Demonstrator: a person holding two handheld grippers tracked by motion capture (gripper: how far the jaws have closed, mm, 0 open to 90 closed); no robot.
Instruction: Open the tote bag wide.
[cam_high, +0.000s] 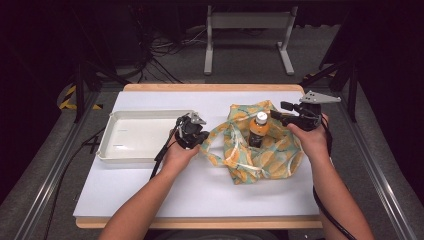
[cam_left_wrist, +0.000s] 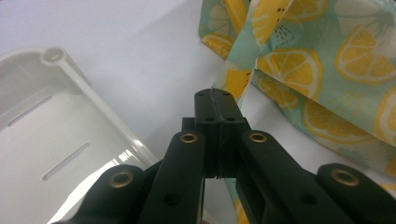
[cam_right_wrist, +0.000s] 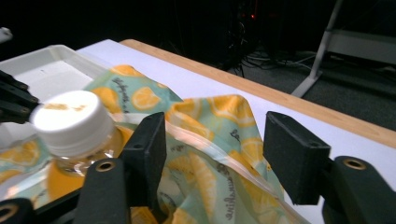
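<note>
Both forearms reach in from the near edge as the left gripper (cam_high: 191, 131) clamps the lemon-print fabric bag's handle (cam_left_wrist: 232, 79) and the right gripper (cam_high: 292, 116), jaws apart, hovers just right of the upright white-capped orange juice bottle (cam_high: 259, 129) standing inside.

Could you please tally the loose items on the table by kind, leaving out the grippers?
White tray: 1
Lemon-print bag: 1
Bottle with a white cap: 1
Total: 3
</note>
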